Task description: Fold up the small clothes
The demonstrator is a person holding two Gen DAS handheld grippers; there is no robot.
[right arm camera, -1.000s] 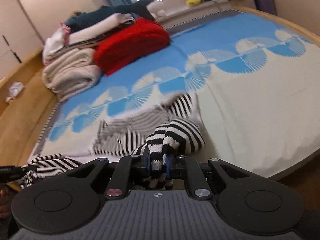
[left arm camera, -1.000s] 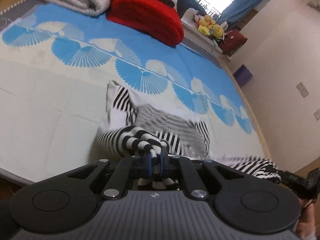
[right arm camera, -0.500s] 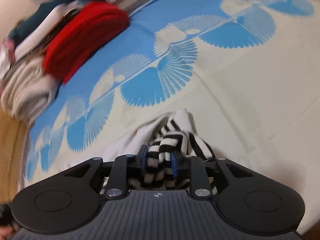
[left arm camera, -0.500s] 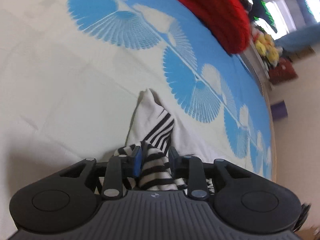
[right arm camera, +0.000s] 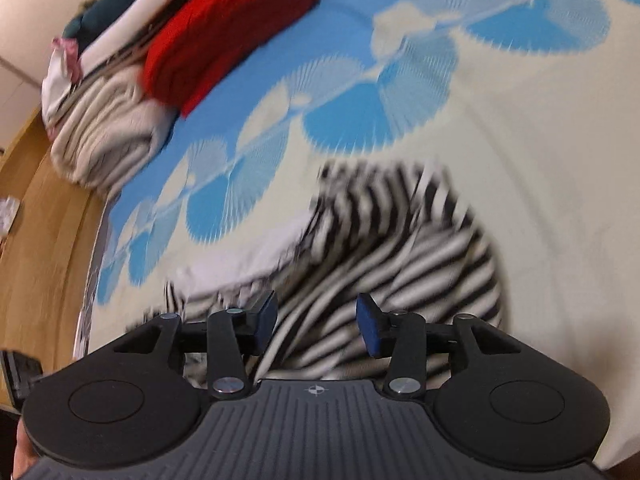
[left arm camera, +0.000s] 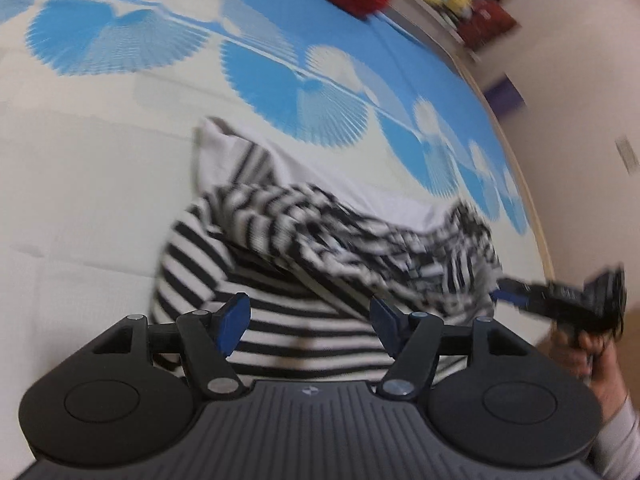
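Left wrist: striped garment [left arm camera: 304, 280] (blurred, seemingly folded).

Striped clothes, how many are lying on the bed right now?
1 that I can make out: a black-and-white striped garment lies crumpled on the bedspread, just ahead of both grippers. Motion blur could hide a second piece in its folds.

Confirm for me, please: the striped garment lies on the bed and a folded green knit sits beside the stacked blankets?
Not quite: the folded knit is red, not green, as the right wrist view shows. The striped garment does lie on the bed, and the knit sits beside the stacked blankets.
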